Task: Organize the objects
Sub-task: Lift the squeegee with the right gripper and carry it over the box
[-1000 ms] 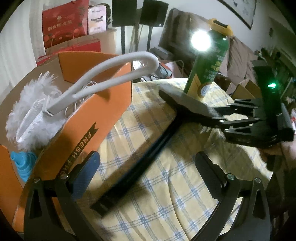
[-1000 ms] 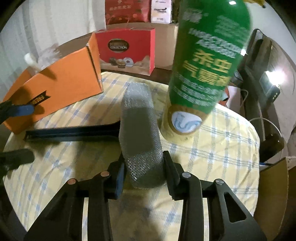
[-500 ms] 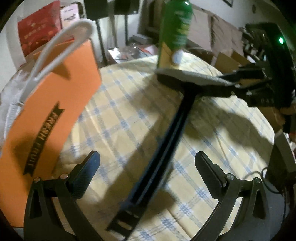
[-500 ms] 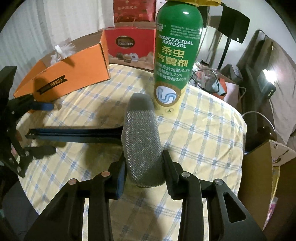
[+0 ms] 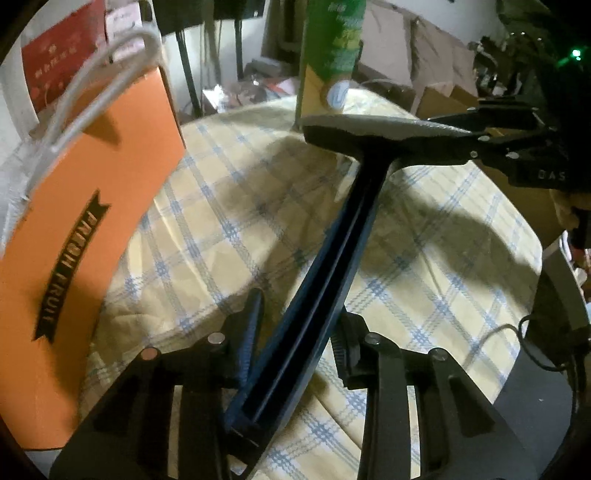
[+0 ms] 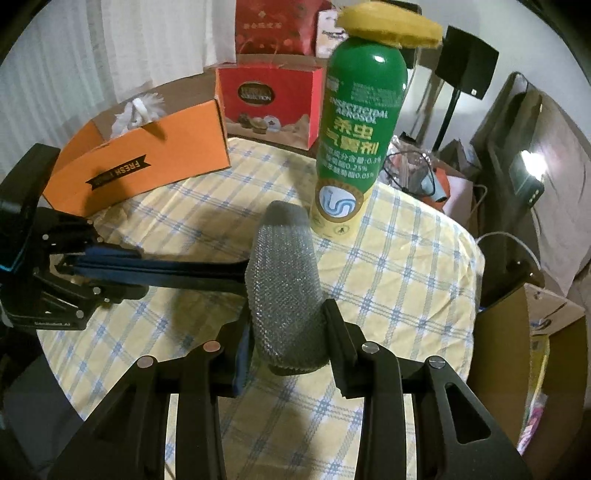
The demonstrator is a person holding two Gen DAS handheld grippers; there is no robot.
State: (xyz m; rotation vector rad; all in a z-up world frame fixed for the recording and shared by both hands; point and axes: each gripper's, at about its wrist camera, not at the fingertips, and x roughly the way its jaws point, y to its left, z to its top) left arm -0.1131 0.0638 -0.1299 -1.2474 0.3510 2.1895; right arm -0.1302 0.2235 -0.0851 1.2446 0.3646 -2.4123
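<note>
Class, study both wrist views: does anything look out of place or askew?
Yes. A white brush pokes out of the top of the orange FRESH FRUIT box, and the box sits skewed at the table edge. The green aerosol can stands upright.

Each wrist camera views close along its own fingers, facing the other across the shared yellow checked tablecloth (image 5: 236, 221) (image 6: 406, 266).

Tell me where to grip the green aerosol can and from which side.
Grip the green aerosol can around its straight mid-body, coming in level from the open right side. It stands upright on the table, its yellow cap is wider and sloped, and the brush head sits close in front of its base.
</note>
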